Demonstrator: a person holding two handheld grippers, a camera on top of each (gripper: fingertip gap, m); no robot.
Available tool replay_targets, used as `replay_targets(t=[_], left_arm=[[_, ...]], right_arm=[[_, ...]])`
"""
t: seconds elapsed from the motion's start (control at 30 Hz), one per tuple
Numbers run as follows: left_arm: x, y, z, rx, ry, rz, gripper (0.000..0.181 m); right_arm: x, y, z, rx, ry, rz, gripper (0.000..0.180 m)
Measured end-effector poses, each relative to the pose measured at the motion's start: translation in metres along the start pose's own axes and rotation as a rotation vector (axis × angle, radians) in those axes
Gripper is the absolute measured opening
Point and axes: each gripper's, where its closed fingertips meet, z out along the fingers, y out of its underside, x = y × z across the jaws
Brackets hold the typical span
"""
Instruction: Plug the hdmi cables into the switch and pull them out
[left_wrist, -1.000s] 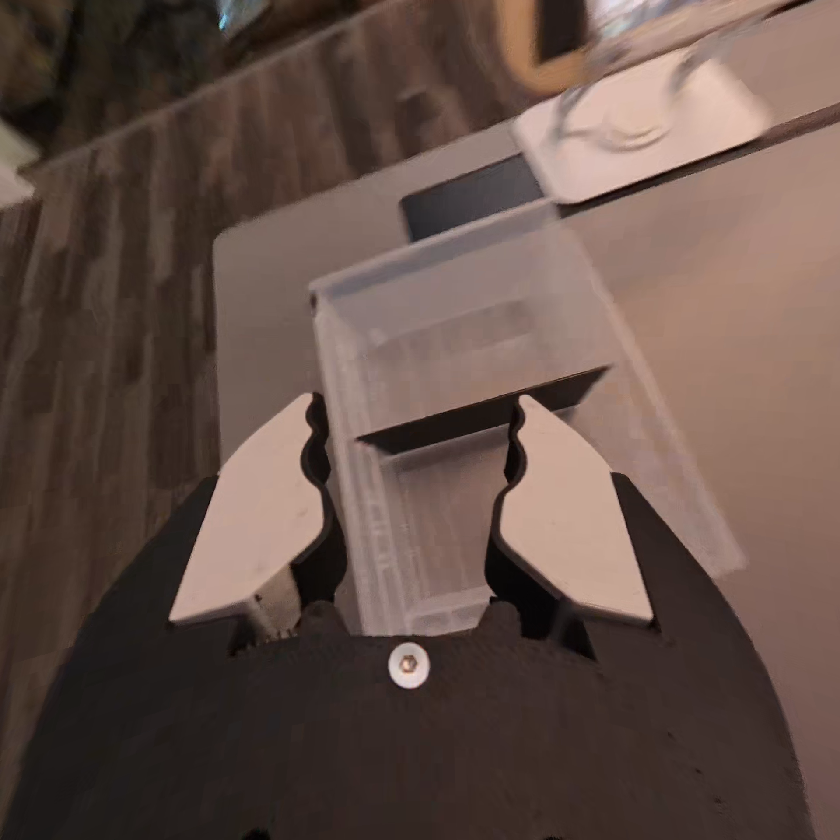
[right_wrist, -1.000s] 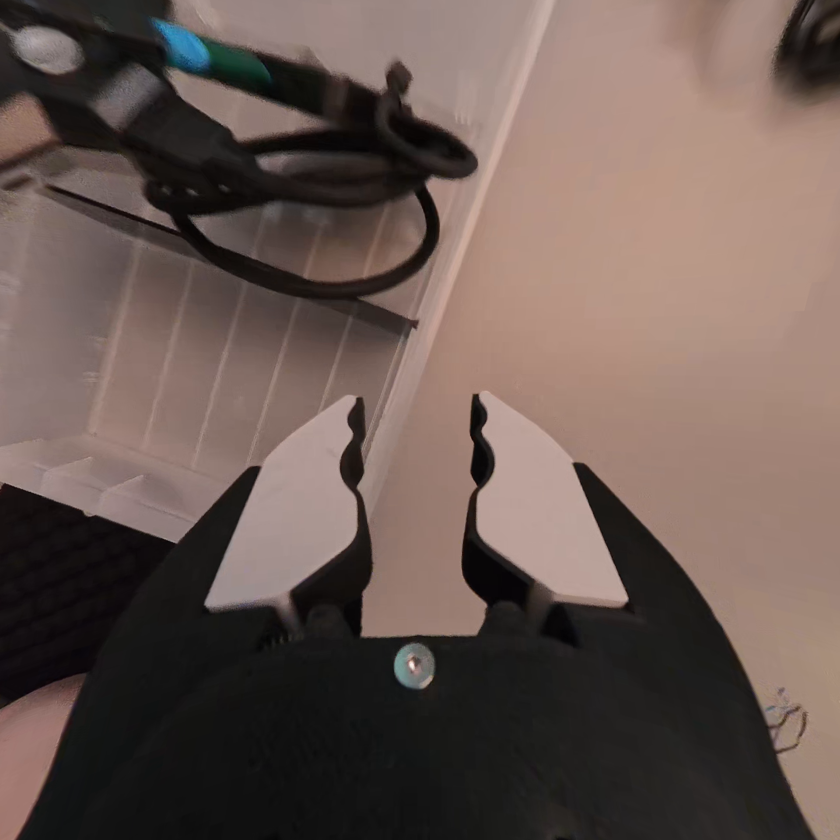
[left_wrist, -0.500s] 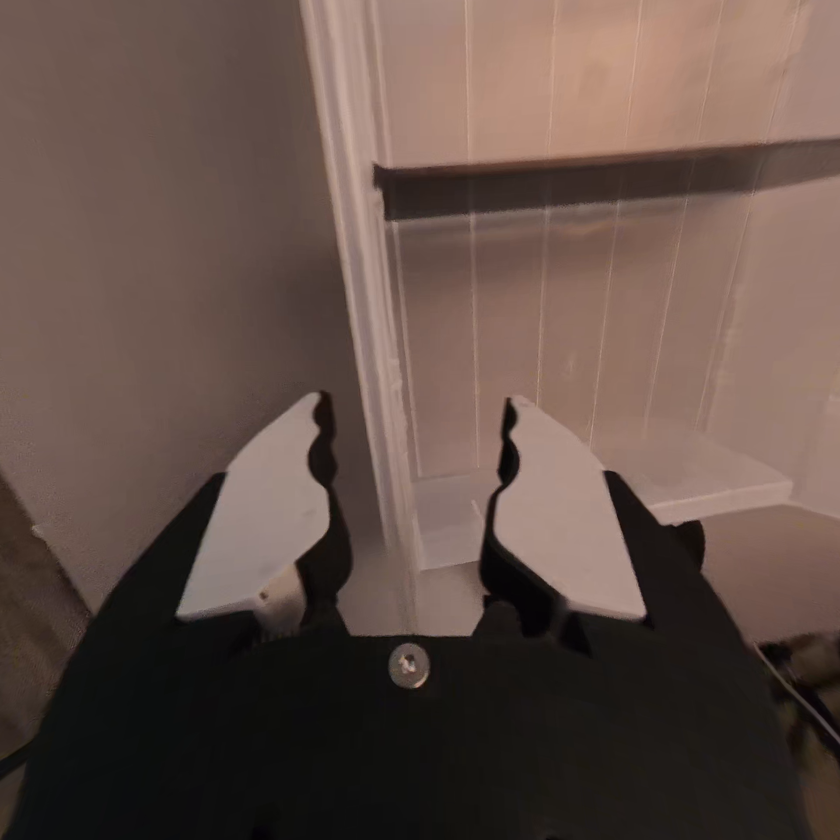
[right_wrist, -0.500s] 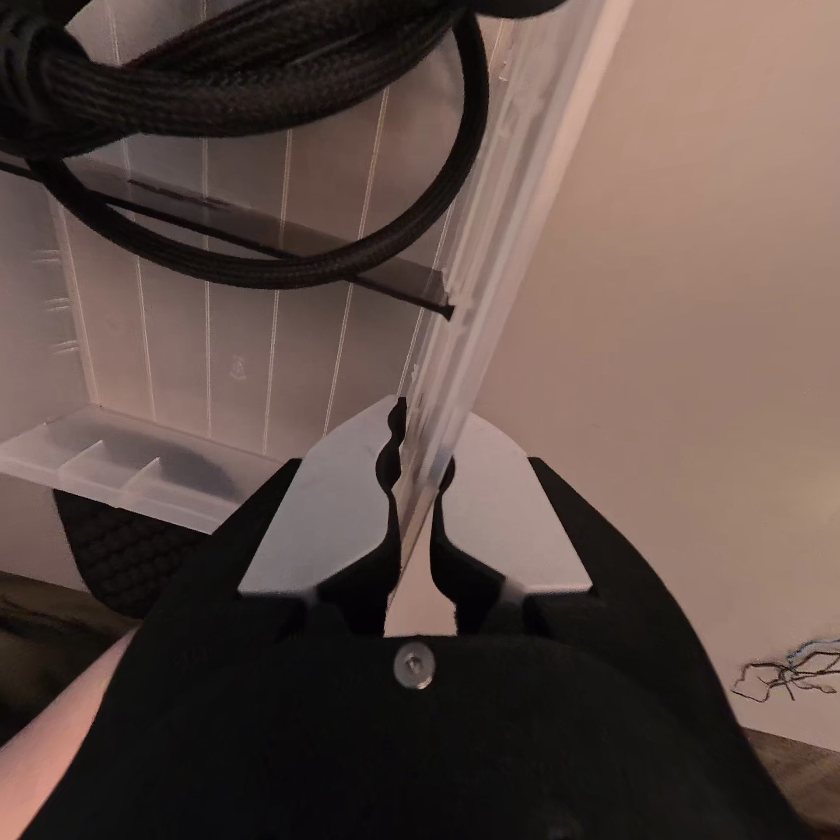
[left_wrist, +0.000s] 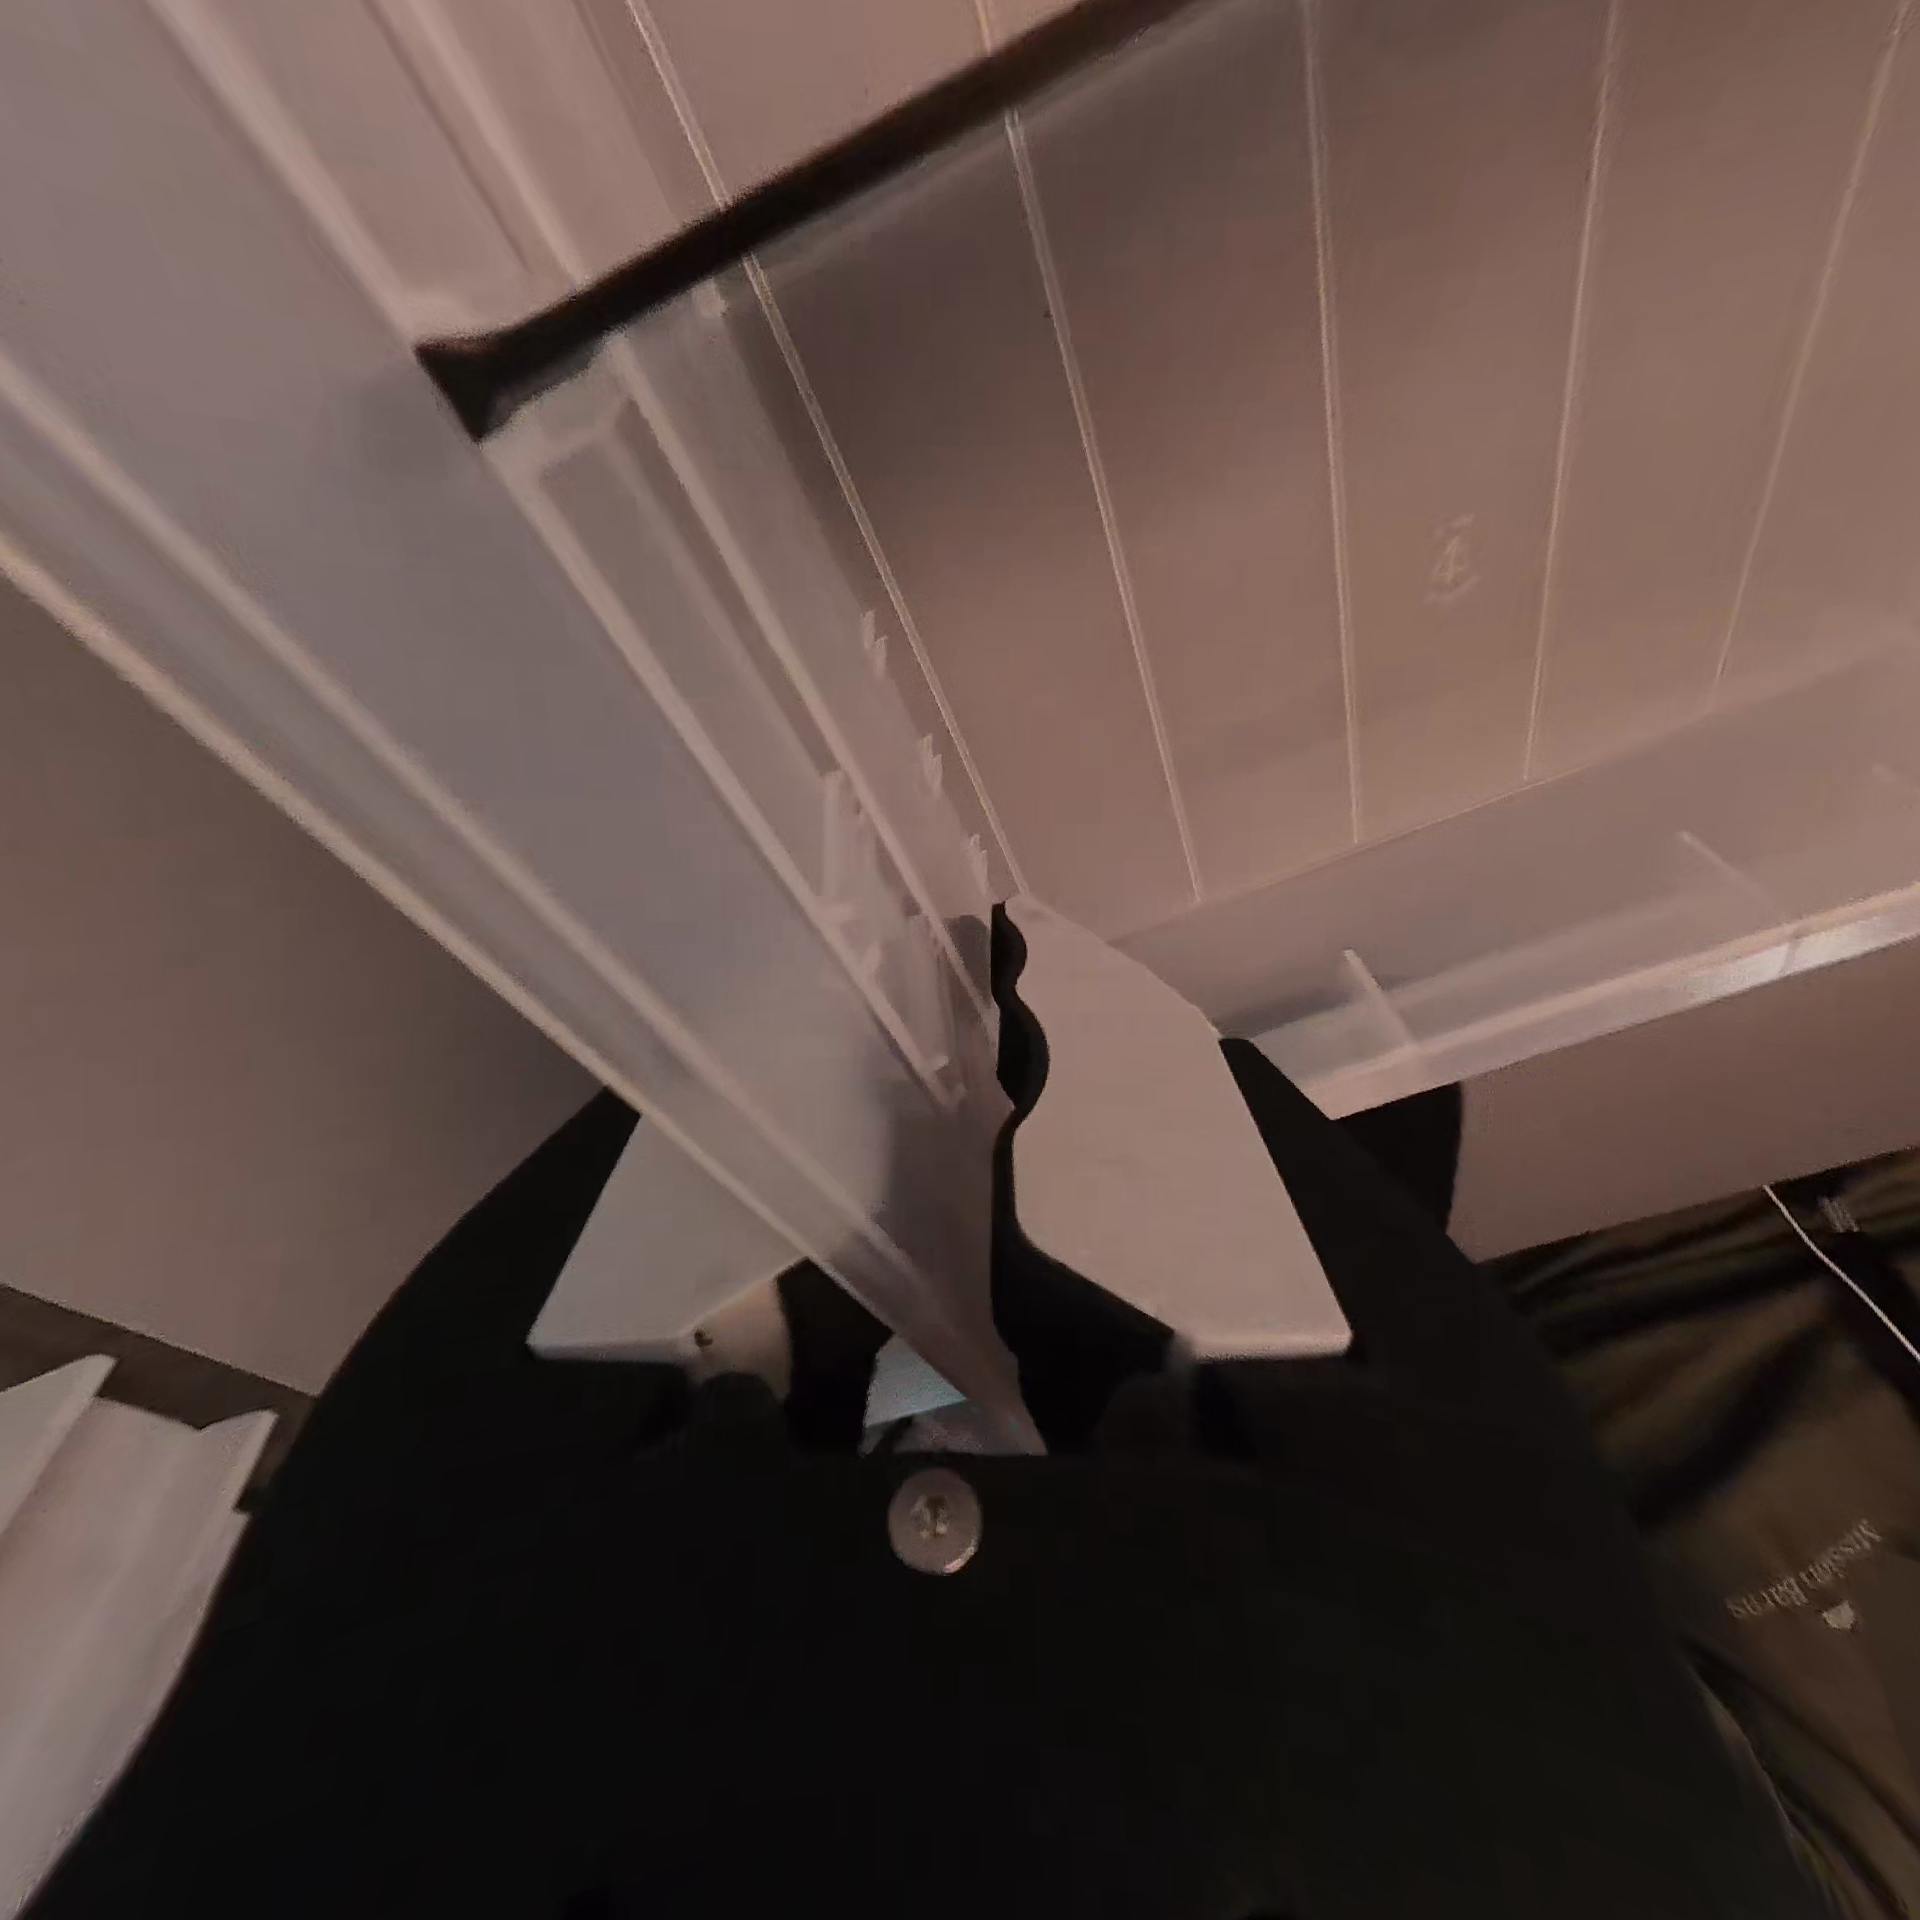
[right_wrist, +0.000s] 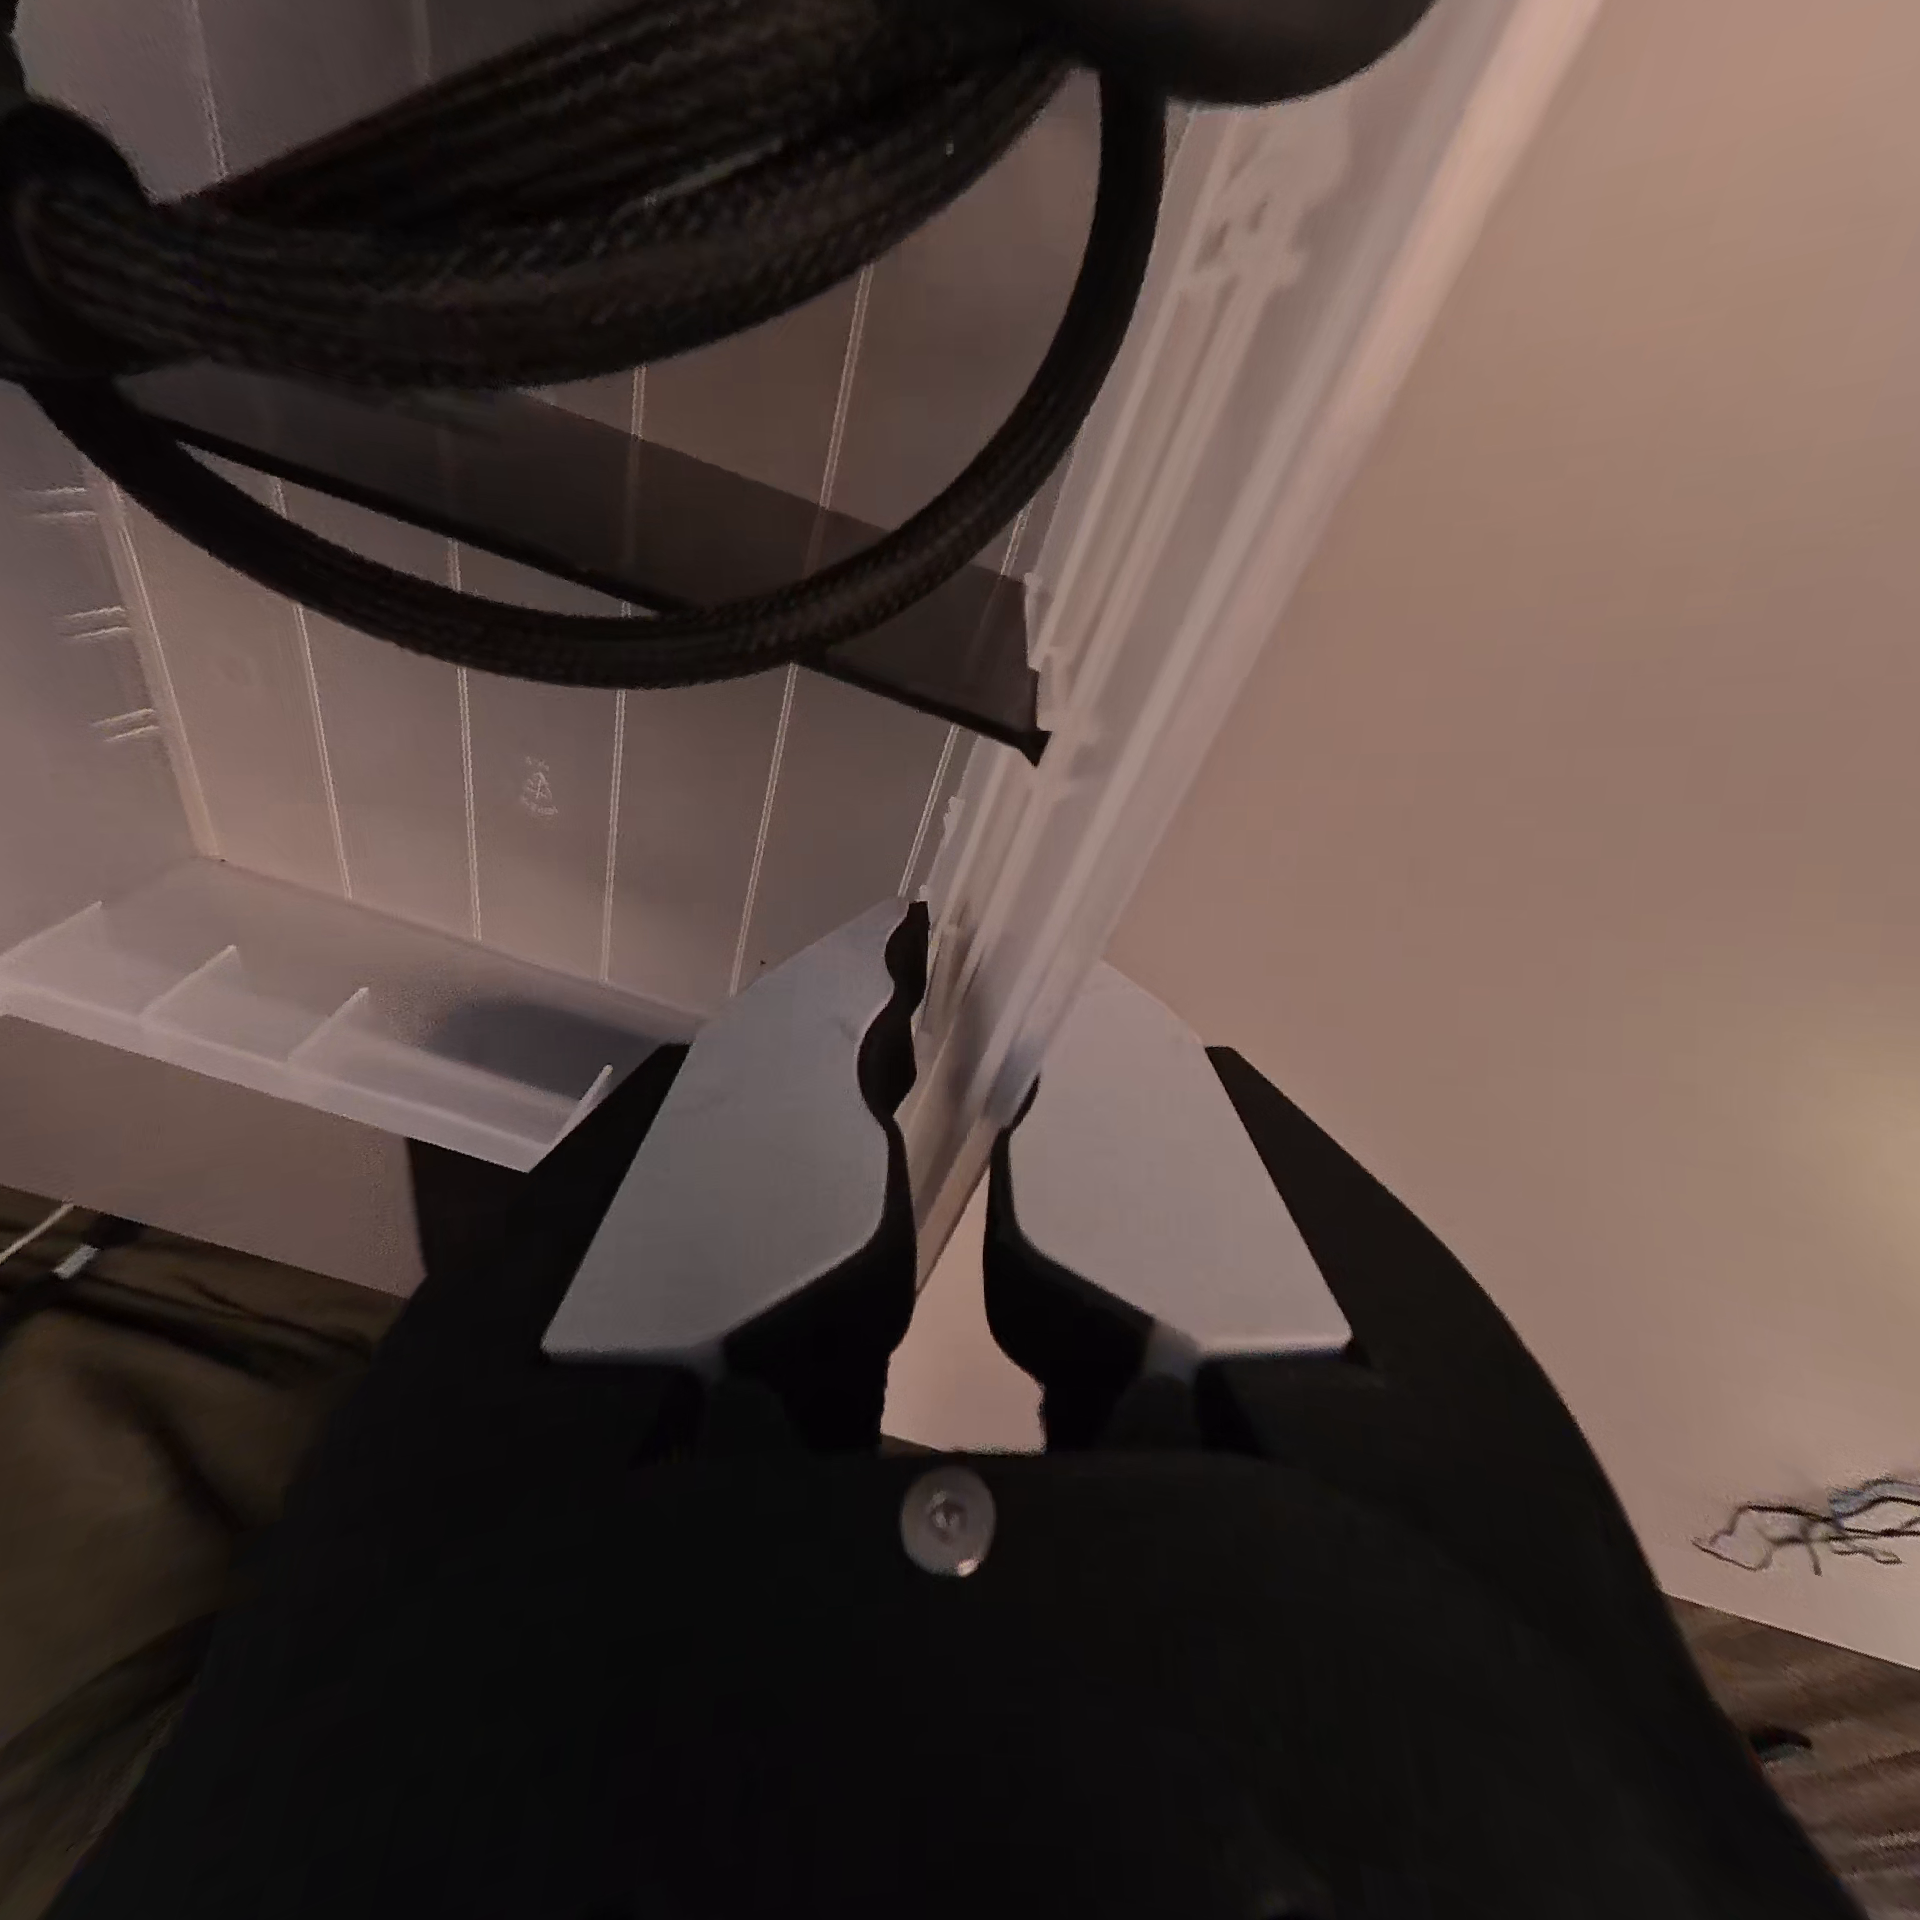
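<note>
A clear plastic bin with a dark divider fills the left wrist view. My left gripper is shut on the bin's left side wall, near its front corner. In the right wrist view my right gripper is shut on the bin's right side wall. A coiled black braided HDMI cable lies inside the bin, up and left of the right gripper, across the divider. The switch is not in view.
The bin rests on a pale tabletop, whose edge runs along the lower right with wood floor beyond. A small tangle of thin wires lies near that edge. A person's dark clothing shows below the bin's front rim.
Both grippers came down from above the bin to its side walls. The right one closed on the right wall half a second ago; the left one has now closed on the left wall.
</note>
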Motion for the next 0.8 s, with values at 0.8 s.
replay_targets(t=[0.8], left_arm=[[0.059, -0.012, -0.124, 0.540, 0.033, 0.127, 0.051]], right_arm=[[-0.341, -0.074, -0.139, 1.145, -0.135, -0.775, 0.071]])
